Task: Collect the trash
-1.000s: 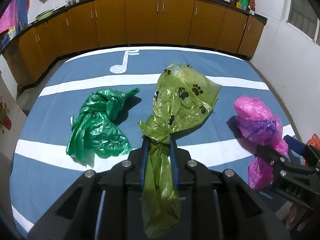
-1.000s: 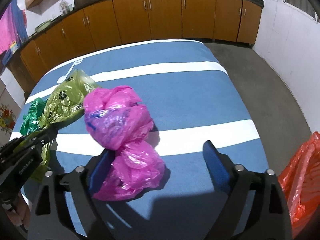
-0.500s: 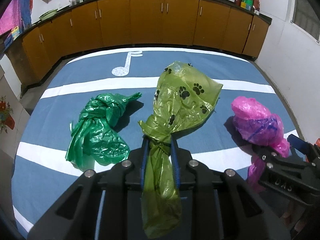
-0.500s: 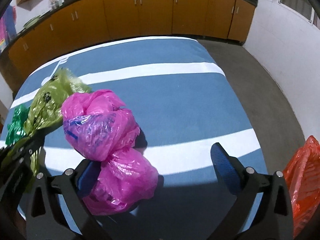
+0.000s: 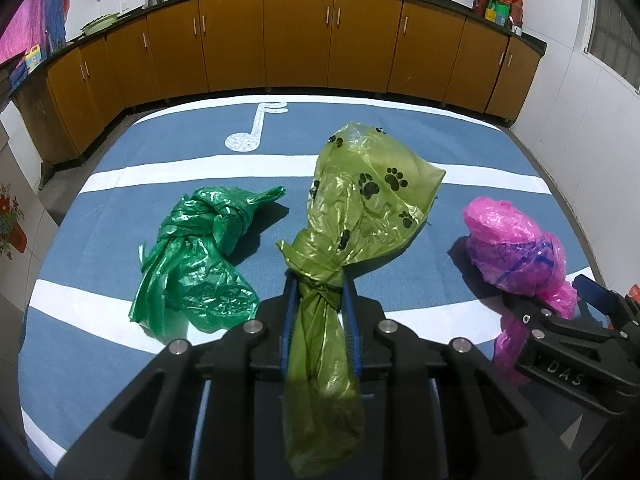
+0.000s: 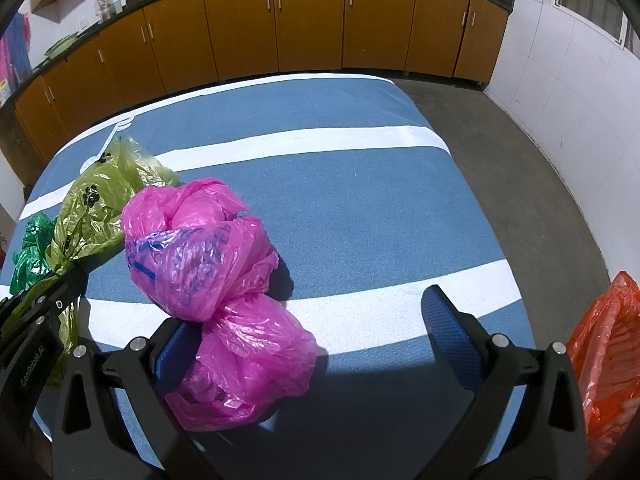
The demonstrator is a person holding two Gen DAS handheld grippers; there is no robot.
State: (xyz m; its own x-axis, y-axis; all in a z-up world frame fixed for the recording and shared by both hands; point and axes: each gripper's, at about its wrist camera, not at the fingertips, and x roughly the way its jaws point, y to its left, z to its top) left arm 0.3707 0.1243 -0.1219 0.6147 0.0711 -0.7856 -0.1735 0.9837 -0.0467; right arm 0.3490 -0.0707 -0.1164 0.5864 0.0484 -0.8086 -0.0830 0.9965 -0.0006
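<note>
the left tongs (image 5: pixel 318 310) are clamped on the olive bag (image 5: pixel 360 216) below its knot, for carrying; the right tongs (image 6: pixel 316 344) are spread wide around the pink bag (image 6: pixel 216 280), ungripped.

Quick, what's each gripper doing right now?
Left gripper: shut on the olive paw-print bag.
Right gripper: open, pink bag between its fingers, not clamped.

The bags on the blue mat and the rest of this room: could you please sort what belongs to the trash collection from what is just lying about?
Job:
olive paw-print bag
pink bag
dark green bag

Just there:
blue mat
wooden cabinets
orange bag, perhaps the collecting sack
</note>
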